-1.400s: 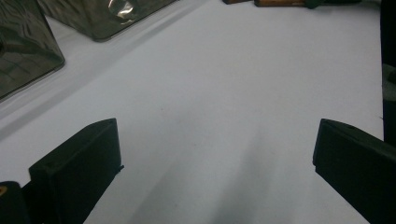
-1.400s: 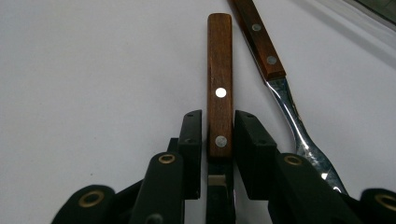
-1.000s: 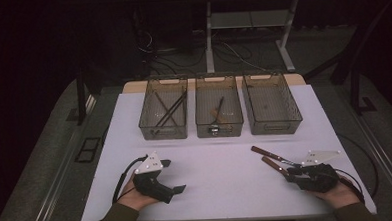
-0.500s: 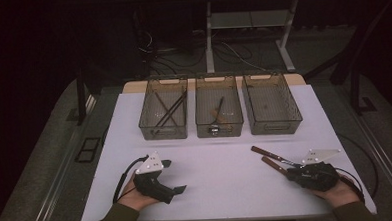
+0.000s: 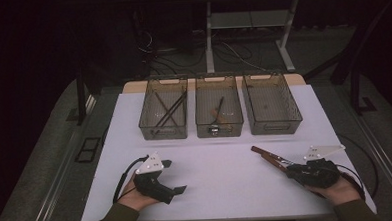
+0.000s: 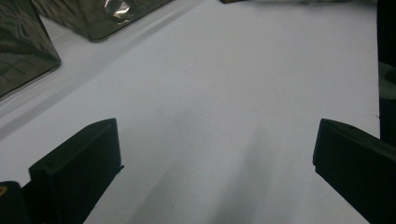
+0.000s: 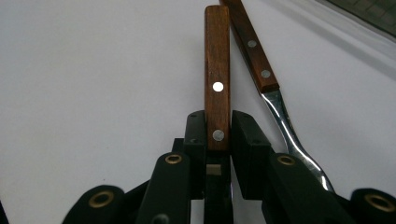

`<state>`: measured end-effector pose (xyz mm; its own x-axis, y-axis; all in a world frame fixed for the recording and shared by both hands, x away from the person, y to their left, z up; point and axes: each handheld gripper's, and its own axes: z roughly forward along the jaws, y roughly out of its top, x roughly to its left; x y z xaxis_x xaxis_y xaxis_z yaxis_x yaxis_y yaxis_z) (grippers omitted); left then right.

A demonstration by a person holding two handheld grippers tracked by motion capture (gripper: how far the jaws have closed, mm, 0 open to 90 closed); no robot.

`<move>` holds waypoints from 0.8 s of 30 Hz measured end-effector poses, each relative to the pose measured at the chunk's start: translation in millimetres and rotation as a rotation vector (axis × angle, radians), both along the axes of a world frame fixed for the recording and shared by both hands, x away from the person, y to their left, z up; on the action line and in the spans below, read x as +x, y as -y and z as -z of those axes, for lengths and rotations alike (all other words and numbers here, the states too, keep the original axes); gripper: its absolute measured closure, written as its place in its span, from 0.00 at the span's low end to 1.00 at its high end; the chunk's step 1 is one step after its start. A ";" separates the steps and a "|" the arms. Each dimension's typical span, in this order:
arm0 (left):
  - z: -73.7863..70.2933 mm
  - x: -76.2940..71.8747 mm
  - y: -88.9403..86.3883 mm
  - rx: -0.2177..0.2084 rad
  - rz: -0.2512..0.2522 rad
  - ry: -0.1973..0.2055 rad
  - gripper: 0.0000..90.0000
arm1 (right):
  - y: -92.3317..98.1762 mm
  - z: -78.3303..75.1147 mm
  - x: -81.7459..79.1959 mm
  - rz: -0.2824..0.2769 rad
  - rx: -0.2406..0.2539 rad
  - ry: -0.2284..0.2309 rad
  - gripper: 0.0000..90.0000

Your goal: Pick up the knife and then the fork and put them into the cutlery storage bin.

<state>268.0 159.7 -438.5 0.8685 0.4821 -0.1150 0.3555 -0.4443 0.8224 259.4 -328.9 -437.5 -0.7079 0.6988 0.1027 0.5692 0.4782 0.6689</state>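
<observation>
Knife [image 7: 217,79] is sitting clamped by its wooden handle in the right claw [image 7: 218,130], low over the counter [image 5: 221,164], another utensil [image 7: 254,49] just beside it. Left claw [image 6: 212,154] is gaping wide, holding nothing.

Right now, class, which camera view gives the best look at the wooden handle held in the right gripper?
The right gripper view: the wooden handle stands close up between the gripper's black fingers, rivets plain. The high view shows it small and dark, on the white table.
</observation>
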 end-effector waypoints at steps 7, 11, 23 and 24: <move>0.0 -0.6 -0.7 -0.011 0.003 0.003 0.00 | 1.9 -7.3 3.0 0.000 0.020 0.004 0.85; 0.7 -1.3 -0.7 -0.011 0.011 0.008 0.00 | 3.0 -10.3 4.8 0.007 0.027 0.006 0.85; 3.9 -0.3 0.4 -0.014 0.005 -0.012 0.00 | 1.4 -23.5 15.2 0.008 0.036 0.011 0.85; 3.9 -0.2 0.5 -0.014 0.004 -0.012 0.00 | 0.6 -24.4 16.1 0.006 0.036 0.016 0.85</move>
